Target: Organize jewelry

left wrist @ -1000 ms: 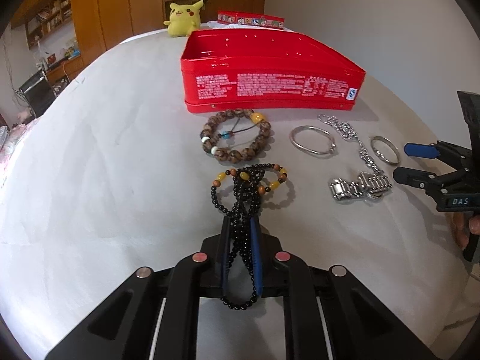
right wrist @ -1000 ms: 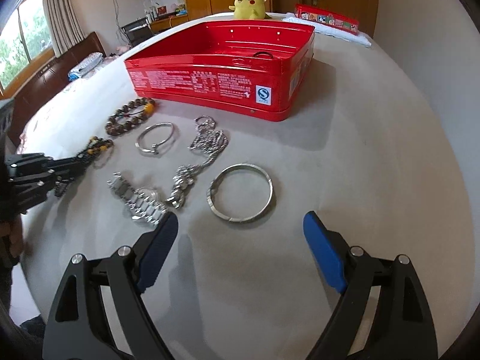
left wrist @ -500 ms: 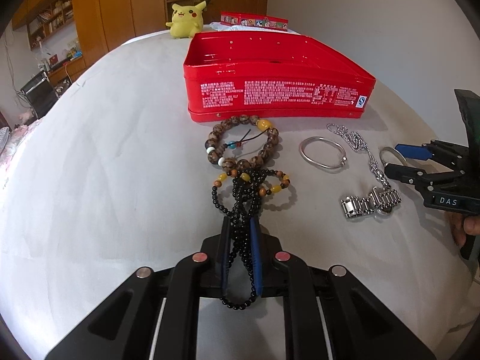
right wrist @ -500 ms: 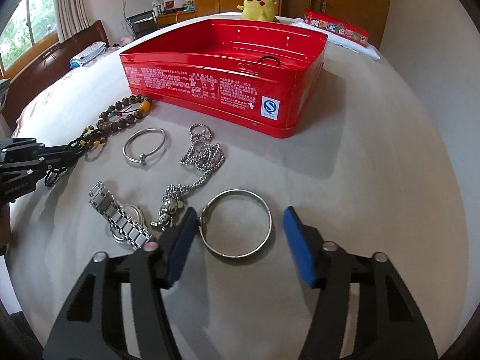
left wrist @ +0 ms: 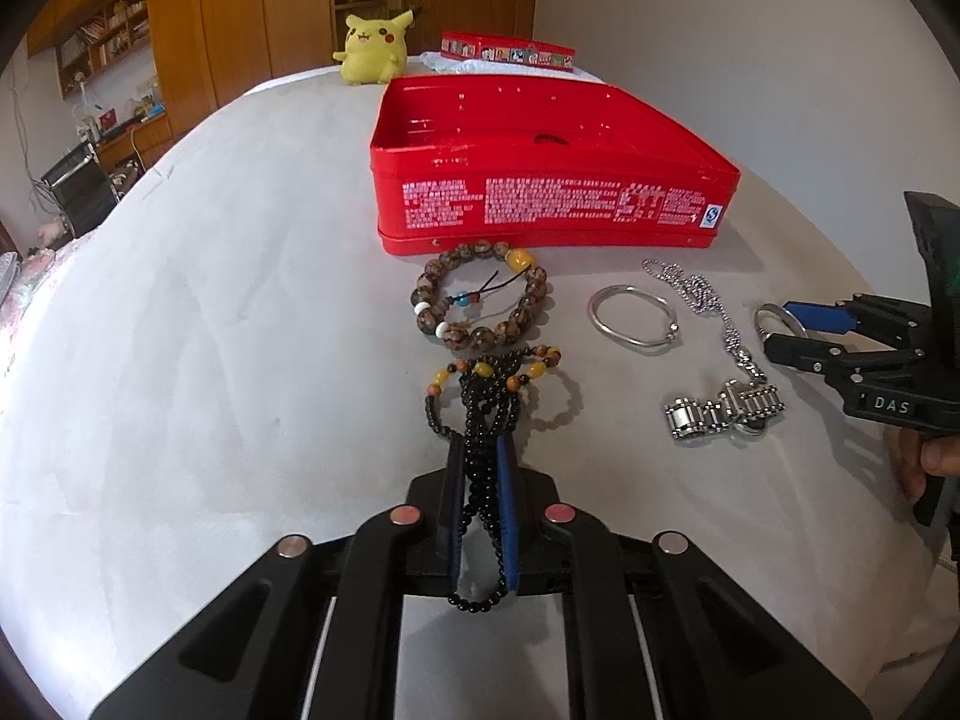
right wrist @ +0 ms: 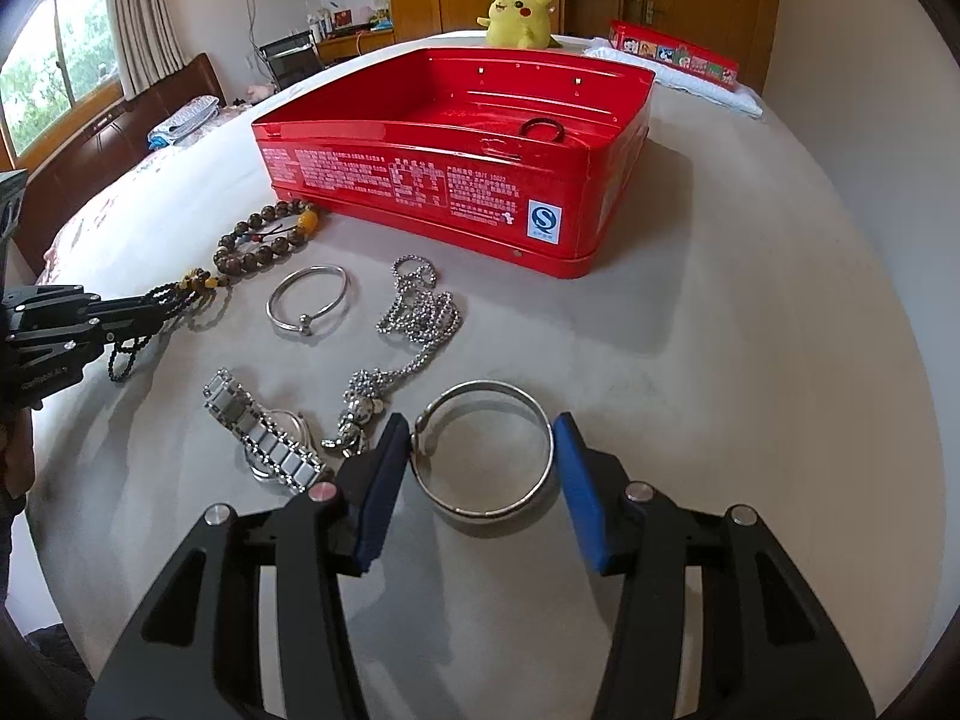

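Grey tabletop [right wrist: 720, 330] — right gripper [right wrist: 480, 480] low, straddling silver bangle [right wrist: 489, 450]

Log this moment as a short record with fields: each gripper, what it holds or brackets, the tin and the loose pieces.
left gripper: jaws shut on the black bead necklace
right gripper: jaws open, one on each side of the wide silver bangle, which lies on the table
red tin: open, a dark ring inside
loose on table: brown bead bracelet, thin silver bangle, silver chain, metal watch
background: yellow plush toy
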`<state>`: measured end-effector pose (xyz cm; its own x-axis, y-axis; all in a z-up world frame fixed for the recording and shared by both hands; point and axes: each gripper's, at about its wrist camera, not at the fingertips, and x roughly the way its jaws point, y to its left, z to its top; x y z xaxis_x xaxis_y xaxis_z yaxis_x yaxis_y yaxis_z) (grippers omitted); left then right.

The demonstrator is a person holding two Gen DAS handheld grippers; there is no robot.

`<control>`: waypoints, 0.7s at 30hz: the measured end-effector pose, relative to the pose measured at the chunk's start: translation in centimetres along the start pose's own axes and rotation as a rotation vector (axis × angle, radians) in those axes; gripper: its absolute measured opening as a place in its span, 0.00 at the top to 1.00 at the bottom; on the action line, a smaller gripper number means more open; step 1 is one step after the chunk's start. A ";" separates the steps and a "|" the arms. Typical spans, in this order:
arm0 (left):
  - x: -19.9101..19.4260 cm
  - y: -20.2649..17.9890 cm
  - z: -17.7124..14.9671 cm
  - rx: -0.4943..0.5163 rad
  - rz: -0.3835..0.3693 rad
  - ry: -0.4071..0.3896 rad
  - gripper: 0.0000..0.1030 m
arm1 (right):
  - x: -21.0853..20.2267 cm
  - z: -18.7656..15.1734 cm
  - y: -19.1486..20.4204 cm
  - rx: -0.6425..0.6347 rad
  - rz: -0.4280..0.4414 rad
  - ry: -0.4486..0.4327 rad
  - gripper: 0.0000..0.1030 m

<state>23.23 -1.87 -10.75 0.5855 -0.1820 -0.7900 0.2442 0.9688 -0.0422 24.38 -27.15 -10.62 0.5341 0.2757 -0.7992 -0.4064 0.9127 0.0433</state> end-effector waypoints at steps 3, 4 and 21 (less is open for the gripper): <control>-0.6 -0.2 -0.1 0.005 0.003 -0.011 0.91 | -0.2 -0.1 0.1 0.006 0.006 -0.002 0.53; -0.8 -0.3 -0.1 0.007 0.004 -0.015 0.91 | -0.4 -0.1 0.2 0.008 0.010 -0.003 0.53; -5.4 -1.2 0.1 0.044 0.018 -0.100 0.91 | -3.8 0.0 1.3 -0.001 -0.004 -0.052 0.53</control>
<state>19.86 -2.08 -6.32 0.6635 -0.1831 -0.7255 0.2655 0.9641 -0.0005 21.80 -27.03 -7.51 0.5735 0.2869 -0.7674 -0.4047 0.9136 0.0391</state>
